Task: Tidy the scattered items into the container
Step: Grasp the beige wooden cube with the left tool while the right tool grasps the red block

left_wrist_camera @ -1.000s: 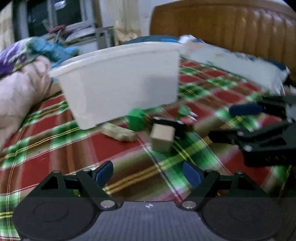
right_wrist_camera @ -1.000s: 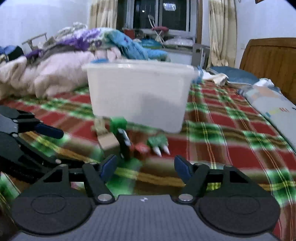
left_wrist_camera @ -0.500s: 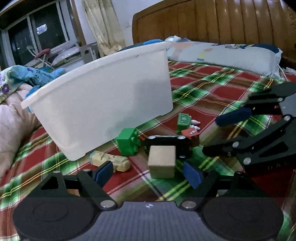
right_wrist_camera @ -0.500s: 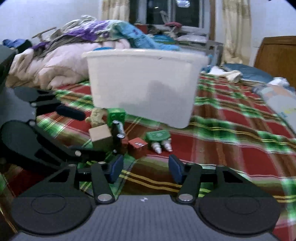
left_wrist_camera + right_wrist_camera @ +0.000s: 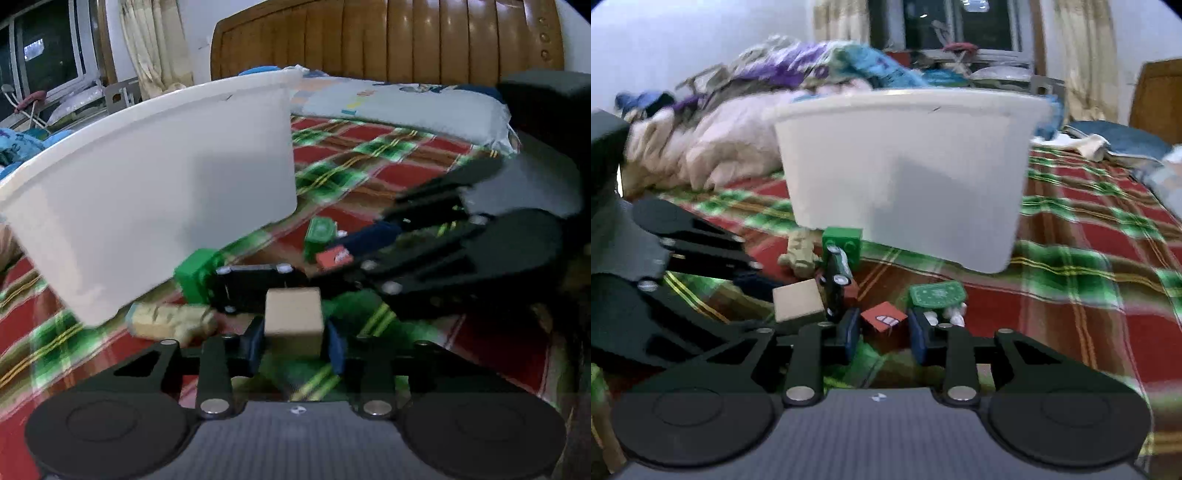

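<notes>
A white plastic tub (image 5: 155, 184) stands on the plaid bed, also in the right wrist view (image 5: 908, 173). Small toys lie in front of it. My left gripper (image 5: 293, 341) has its blue pads on both sides of a tan wooden cube (image 5: 293, 321). My right gripper (image 5: 882, 332) has its pads on both sides of a red block (image 5: 884, 323). Nearby lie a black toy car (image 5: 255, 286), a green brick (image 5: 194, 273), a beige figure (image 5: 170, 321) and a green toy with white tips (image 5: 936, 297).
The plaid blanket (image 5: 1089, 280) covers the bed. Piled bedding (image 5: 713, 147) lies at the left in the right wrist view. A wooden headboard (image 5: 424, 40) and a pillow (image 5: 406, 107) stand behind. The two grippers are close together over the toys.
Both grippers moved forward and down to the toys. Their fingers narrowed from wide open, the left around the tan cube, the right around the red block.
</notes>
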### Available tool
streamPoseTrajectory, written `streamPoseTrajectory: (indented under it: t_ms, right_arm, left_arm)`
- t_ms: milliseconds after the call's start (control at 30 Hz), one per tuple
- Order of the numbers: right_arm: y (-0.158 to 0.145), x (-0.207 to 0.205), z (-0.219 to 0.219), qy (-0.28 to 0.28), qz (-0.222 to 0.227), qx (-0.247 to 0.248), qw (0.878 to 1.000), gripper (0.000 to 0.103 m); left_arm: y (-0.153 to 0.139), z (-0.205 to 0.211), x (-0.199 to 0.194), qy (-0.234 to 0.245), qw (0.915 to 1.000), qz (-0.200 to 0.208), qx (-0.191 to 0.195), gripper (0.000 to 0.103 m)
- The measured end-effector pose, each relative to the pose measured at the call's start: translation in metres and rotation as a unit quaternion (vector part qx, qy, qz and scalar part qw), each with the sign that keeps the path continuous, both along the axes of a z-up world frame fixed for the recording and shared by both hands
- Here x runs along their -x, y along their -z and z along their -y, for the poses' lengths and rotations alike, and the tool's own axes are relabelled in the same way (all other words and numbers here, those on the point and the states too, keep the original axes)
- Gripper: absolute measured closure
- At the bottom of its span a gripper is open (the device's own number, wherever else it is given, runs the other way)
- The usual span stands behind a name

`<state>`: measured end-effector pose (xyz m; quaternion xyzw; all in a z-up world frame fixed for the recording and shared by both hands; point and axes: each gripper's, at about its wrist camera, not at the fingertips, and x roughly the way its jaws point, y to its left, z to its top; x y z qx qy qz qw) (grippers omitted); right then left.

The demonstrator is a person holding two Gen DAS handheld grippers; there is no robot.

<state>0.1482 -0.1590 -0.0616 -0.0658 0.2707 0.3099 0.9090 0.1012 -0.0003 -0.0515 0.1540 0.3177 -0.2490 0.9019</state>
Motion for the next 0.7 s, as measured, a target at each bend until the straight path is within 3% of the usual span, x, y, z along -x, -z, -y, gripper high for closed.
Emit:
streamPoseTrajectory:
  t_ms: [67,167,300,367,533,600,633,700]
  right_arm:
    - [0.002,-0.004,-0.007,0.002,-0.011,0.007,1.000,0.072]
    - [0.000,0.010,-0.010,0.008,0.008,0.033,0.999,0.072]
    - [-0.004,0.035,0.000,0.027,0.014,0.031,0.999,0.072]
    - [-0.007,0.041,0.005,0.039,0.015,0.028,0.999,0.072]
    - [-0.004,0.048,0.015,0.060,-0.009,0.017,0.998,0.072]
    - [-0.004,0.050,0.017,0.069,-0.012,0.016,0.997,0.072]
    - [-0.004,0.051,0.017,0.073,-0.012,0.015,0.997,0.072]
    - [-0.004,0.051,0.018,0.082,-0.013,0.012,0.997,0.072]
  left_arm:
    - [0.000,-0.007,0.006,-0.008,1.0000,-0.001,-0.004,0.064]
    - [-0.001,-0.011,0.013,-0.018,0.9998,-0.001,-0.005,0.064]
    - [-0.005,-0.002,0.014,-0.007,0.9998,0.017,-0.012,0.064]
    - [-0.004,0.008,0.012,0.002,0.9992,0.027,-0.028,0.046]
    - [-0.005,0.022,0.004,-0.016,0.9980,0.041,-0.045,0.030]
    - [-0.005,0.021,0.001,-0.020,0.9989,0.028,-0.032,0.036]
    - [-0.006,0.018,0.000,-0.025,0.9995,0.014,-0.013,0.060]
    - [-0.009,0.013,0.000,-0.051,0.9986,0.005,0.011,0.061]
